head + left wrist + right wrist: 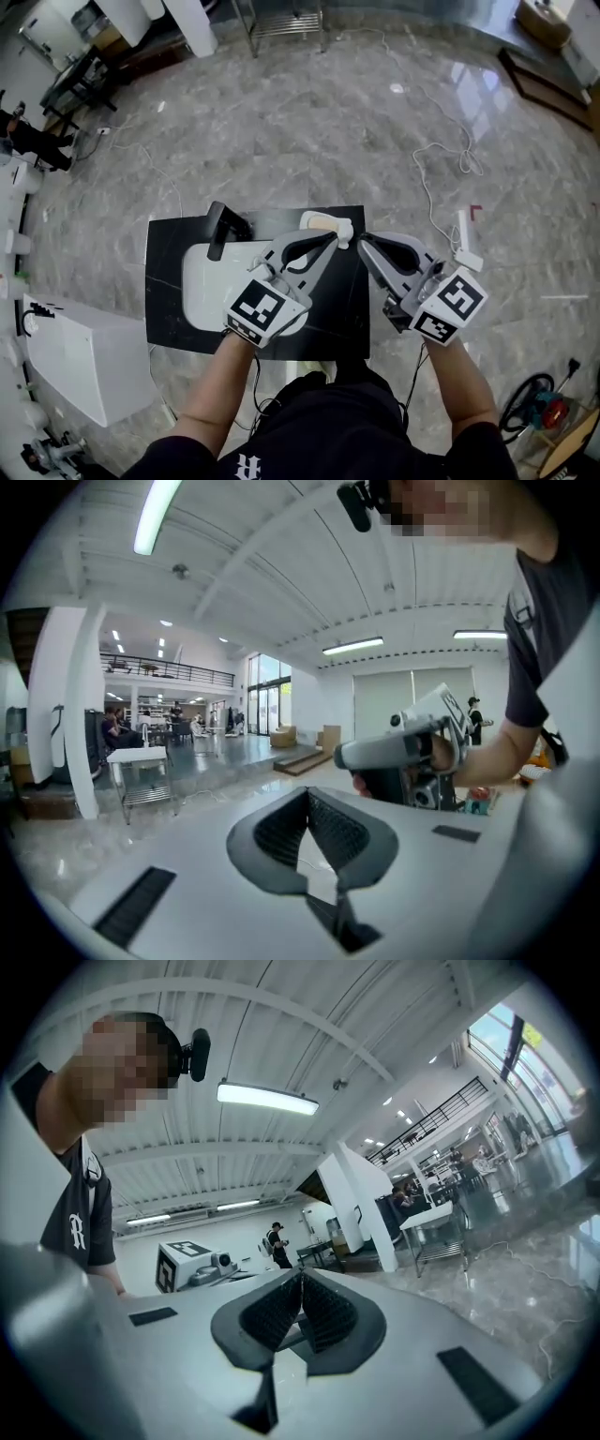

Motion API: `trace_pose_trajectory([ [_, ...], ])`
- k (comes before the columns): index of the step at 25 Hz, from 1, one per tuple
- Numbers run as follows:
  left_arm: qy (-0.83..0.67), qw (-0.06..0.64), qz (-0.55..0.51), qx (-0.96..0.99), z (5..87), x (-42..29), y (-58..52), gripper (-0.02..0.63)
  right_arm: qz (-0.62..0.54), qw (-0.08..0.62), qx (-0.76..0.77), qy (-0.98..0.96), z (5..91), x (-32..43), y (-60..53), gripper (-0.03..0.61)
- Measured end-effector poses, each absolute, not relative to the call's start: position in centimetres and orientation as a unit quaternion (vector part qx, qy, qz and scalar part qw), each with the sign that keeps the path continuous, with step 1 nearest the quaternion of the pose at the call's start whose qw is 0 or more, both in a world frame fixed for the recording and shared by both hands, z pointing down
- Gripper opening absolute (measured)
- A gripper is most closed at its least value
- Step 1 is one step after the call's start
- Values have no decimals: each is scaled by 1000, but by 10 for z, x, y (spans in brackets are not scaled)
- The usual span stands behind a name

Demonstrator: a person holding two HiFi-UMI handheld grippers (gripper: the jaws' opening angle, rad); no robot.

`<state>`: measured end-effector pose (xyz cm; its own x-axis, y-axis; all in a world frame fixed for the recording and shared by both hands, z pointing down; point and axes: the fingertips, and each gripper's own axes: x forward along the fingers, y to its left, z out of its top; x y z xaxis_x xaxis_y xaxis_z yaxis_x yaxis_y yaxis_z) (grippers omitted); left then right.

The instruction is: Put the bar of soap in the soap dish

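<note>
A beige bar of soap lies in a white soap dish at the far edge of the black table. Both grippers are held up in the air over the table, pointing away from the person. My left gripper is shut with nothing between its jaws, and its tips show just right of the dish. My right gripper is shut and empty too, beside the left one. In the left gripper view the ribbed pads meet, and the right gripper shows beyond them. The right gripper view shows closed pads against the hall.
A white basin is set into the table's left half, with a black faucet at its far left corner. A white box stands left of the table. A cable and a white power strip lie on the marble floor.
</note>
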<state>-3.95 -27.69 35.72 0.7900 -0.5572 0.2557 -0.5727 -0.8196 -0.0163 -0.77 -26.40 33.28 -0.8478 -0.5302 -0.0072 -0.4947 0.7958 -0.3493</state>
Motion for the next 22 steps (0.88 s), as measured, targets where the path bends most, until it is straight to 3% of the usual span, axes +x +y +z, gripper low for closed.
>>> trace_pose_trajectory([
  [11, -365, 39, 51, 929, 292, -62, -229, 8, -117, 16, -276, 954, 300, -34, -222, 6],
  [22, -373, 23, 45, 927, 285, -72, -208, 8, -81, -4, -286, 955, 292, -50, -208, 6],
])
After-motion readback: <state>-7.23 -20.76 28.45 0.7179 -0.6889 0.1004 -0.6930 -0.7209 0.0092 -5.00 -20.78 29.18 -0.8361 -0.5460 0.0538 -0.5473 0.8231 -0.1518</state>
